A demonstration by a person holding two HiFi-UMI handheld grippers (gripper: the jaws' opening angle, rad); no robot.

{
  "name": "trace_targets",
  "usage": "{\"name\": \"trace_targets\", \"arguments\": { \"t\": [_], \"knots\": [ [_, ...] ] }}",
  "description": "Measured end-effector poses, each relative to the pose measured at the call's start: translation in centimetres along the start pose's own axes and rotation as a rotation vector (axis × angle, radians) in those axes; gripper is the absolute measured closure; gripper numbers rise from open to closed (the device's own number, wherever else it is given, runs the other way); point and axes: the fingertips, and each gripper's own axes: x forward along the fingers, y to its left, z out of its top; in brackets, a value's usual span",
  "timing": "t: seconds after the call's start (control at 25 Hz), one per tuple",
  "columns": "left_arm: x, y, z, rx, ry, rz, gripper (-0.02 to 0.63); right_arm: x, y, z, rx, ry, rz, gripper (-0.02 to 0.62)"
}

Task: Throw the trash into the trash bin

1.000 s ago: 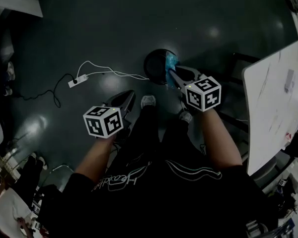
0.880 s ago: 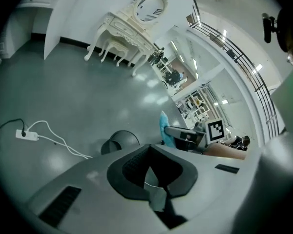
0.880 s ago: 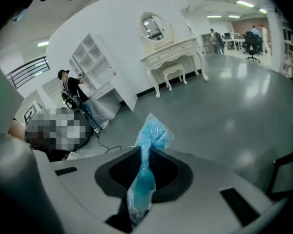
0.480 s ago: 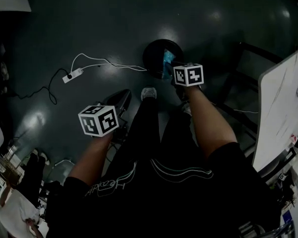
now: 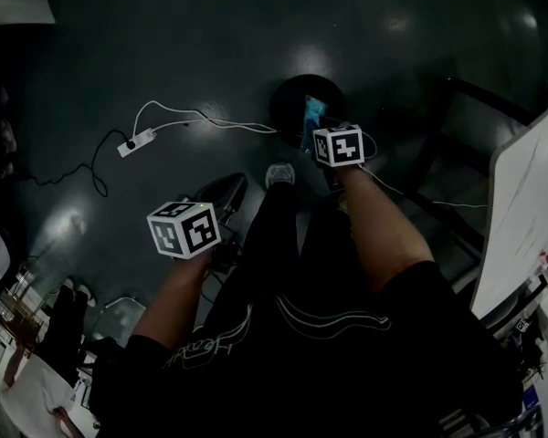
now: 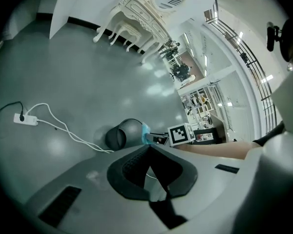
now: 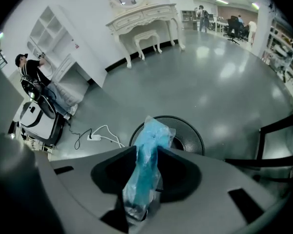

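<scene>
A crumpled blue plastic trash bag (image 7: 149,160) stands between the jaws of my right gripper (image 7: 147,152), which are opening but still pinch its lower end. Its top hangs over the near rim of the round black trash bin (image 7: 185,135) on the floor. From the head view, the right gripper (image 5: 312,130) points steeply down at the bin (image 5: 297,99), the blue bag (image 5: 312,115) at its tip. My left gripper (image 5: 233,188) hangs lower left, shut and empty. The left gripper view shows its jaws (image 6: 149,150) closed, with the bin (image 6: 121,134) and bag (image 6: 145,132) beyond.
A white power strip with its cable (image 5: 132,144) lies on the dark floor left of the bin. A white table (image 5: 530,217) and a black chair frame (image 5: 457,135) stand at the right. The person's shoes (image 5: 279,173) are just before the bin. A white ornate desk (image 7: 141,18) stands far off.
My right gripper has dropped toward the bin with the blue bag and tipped more steeply down. The left gripper has sunk a little.
</scene>
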Motion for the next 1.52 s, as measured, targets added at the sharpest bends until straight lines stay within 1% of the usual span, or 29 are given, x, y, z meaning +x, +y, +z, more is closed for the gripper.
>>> {"name": "trace_targets", "arguments": {
  "t": [0.04, 0.08, 0.12, 0.16, 0.24, 0.44, 0.56, 0.68, 0.88, 1.0, 1.12, 1.2, 1.24, 1.32, 1.44, 1.52],
  "knots": [
    [0.0, 0.0, -0.1, -0.005, -0.001, -0.004, 0.601, 0.2, -0.2, -0.1, 0.010, 0.006, -0.006, 0.438],
    [-0.1, 0.0, -0.1, -0.009, -0.005, -0.004, 0.601, 0.4, -0.3, -0.3, 0.026, 0.016, -0.008, 0.383],
    [-0.2, 0.2, 0.0, -0.015, -0.011, 0.001, 0.601, 0.6, -0.5, -0.5, 0.046, 0.028, -0.010, 0.343],
    [-0.3, 0.4, 0.0, -0.022, -0.017, 0.009, 0.601, 0.8, -0.6, -0.7, 0.067, 0.036, -0.014, 0.327],
    [-0.5, 1.2, -0.2, -0.041, -0.026, 0.024, 0.601, 0.9, -1.1, -1.0, 0.095, 0.041, -0.024, 0.318],
    [0.1, 3.0, -1.7, -0.100, -0.013, 0.057, 0.601, 0.4, -2.2, -1.1, 0.085, 0.018, -0.037, 0.316],
    [0.7, 2.8, -2.2, -0.104, -0.011, 0.063, 0.601, -0.6, -3.1, -1.0, 0.153, -0.029, -0.038, 0.316],
    [1.5, 1.4, -2.1, -0.091, -0.015, 0.057, 0.601, -2.0, -3.2, -0.5, 0.214, -0.080, 0.003, 0.318],
    [1.6, -1.2, -1.0, -0.047, -0.046, 0.050, 0.601, -6.1, -0.9, 0.8, 0.217, -0.181, 0.123, 0.323],
    [1.1, -3.5, -1.0, -0.015, -0.063, 0.048, 0.601, -11.1, 1.2, 1.8, 0.187, -0.289, 0.217, 0.342],
    [0.2, -6.7, -1.2, 0.047, -0.078, 0.032, 0.601, -17.9, 2.8, 3.2, 0.092, -0.415, 0.272, 0.348],
    [-0.9, -9.4, -0.9, 0.099, -0.102, 0.002, 0.601, -22.8, 3.6, 4.0, 0.030, -0.490, 0.298, 0.367],
    [-1.5, -11.0, -0.6, 0.130, -0.120, -0.017, 0.601, -25.4, 4.1, 4.3, 0.000, -0.527, 0.315, 0.387],
    [-3.0, -14.5, -0.3, 0.194, -0.156, -0.055, 0.601, -30.8, 5.0, 4.4, -0.057, -0.596, 0.349, 0.447],
    [-5.0, -21.0, -1.1, 0.293, -0.191, -0.124, 0.601, -38.9, 6.1, 2.9, -0.121, -0.685, 0.387, 0.514],
    [-6.3, -25.8, -1.9, 0.380, -0.212, -0.178, 0.601, -43.6, 6.7, 1.4, -0.144, -0.743, 0.400, 0.539]
  ]
}}
